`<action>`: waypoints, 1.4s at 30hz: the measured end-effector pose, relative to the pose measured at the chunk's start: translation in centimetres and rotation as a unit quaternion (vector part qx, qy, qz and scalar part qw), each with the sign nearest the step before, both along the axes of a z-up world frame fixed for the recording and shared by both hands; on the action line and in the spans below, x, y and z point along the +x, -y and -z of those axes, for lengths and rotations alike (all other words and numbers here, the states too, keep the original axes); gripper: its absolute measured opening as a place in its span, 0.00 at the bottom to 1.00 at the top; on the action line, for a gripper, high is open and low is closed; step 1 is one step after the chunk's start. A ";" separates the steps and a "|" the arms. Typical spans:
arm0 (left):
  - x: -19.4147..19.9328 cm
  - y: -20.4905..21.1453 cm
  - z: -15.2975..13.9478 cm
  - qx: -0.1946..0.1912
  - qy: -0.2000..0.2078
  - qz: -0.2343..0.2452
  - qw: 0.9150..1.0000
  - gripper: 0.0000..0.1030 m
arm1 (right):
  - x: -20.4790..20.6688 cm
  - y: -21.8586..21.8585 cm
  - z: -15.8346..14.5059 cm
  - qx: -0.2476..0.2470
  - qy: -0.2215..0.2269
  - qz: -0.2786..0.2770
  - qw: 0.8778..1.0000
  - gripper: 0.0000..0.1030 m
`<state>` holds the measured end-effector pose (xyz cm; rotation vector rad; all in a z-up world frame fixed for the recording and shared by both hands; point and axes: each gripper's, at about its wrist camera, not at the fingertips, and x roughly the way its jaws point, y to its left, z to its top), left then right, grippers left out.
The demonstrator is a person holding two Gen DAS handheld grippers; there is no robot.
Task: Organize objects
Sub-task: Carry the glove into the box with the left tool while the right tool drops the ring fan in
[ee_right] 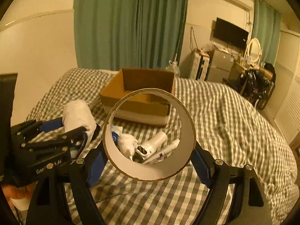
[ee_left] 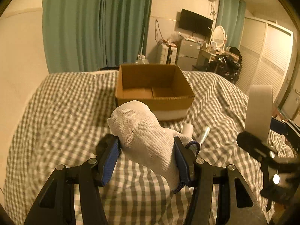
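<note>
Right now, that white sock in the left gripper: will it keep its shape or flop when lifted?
Probably flop. The sock is knit cloth, bulging and creased between the left gripper's fingers, with its cuff drooping below. It looks light for its size, and the textured knit likely won't slip. It should drop limply into the box without rolling.

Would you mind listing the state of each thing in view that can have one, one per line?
Left gripper: shut on the white sock, held above the bed.
White sock: clamped between the fingers, off the bed.
Right gripper: shut on the tape roll.
Tape roll: held upright, hole facing the camera.
Cardboard box: open, nothing visible inside.
Curtain: drawn shut.
TV: screen dark.
</note>
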<state>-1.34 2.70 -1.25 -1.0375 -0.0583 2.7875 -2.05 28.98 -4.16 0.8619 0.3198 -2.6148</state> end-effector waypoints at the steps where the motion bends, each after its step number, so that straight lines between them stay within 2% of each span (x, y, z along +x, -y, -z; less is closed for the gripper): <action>1: 0.0 0.2 -0.5 -0.003 -0.003 -0.001 1.000 0.56 | 0.3 0.3 -0.5 0.002 -0.006 -0.004 1.000 0.78; 6: -0.7 1.1 -3.3 -0.028 -0.029 -0.012 0.999 0.56 | 0.7 1.2 -2.2 0.010 -0.028 -0.026 0.999 0.78; 13: -3.5 2.4 -6.8 -0.033 -0.057 -0.023 0.998 0.56 | -1.2 2.9 -4.6 0.025 -0.049 -0.056 0.997 0.78; 21: -10.1 3.2 -10.3 -0.056 -0.076 -0.026 0.995 0.56 | -7.4 5.0 -7.6 0.021 -0.043 -0.084 0.995 0.78; 25: -14.3 2.8 -10.8 -0.058 -0.077 -0.019 0.995 0.56 | -11.5 6.8 -9.8 0.021 -0.034 -0.113 0.993 0.78; 29: -18.5 1.9 -9.4 -0.054 -0.068 -0.009 0.996 0.56 | -16.5 8.3 -10.0 0.032 -0.035 -0.103 0.994 0.78; 31: -20.8 1.3 -8.1 -0.062 -0.055 -0.006 0.997 0.56 | -19.0 8.7 -9.1 0.027 -0.017 -0.101 0.994 0.78; 34: -23.6 0.2 -5.2 -0.075 -0.030 0.003 0.997 0.56 | -22.7 9.2 -6.6 0.012 0.020 -0.105 0.994 0.78; 38: -26.0 -0.5 -1.6 -0.071 -0.006 0.017 0.997 0.56 | -27.6 8.7 -2.7 -0.021 0.074 -0.096 0.992 0.78; 42: -27.7 -1.3 0.9 -0.072 0.005 0.024 0.997 0.56 | -29.7 9.0 0.7 -0.004 0.091 -0.092 0.992 0.78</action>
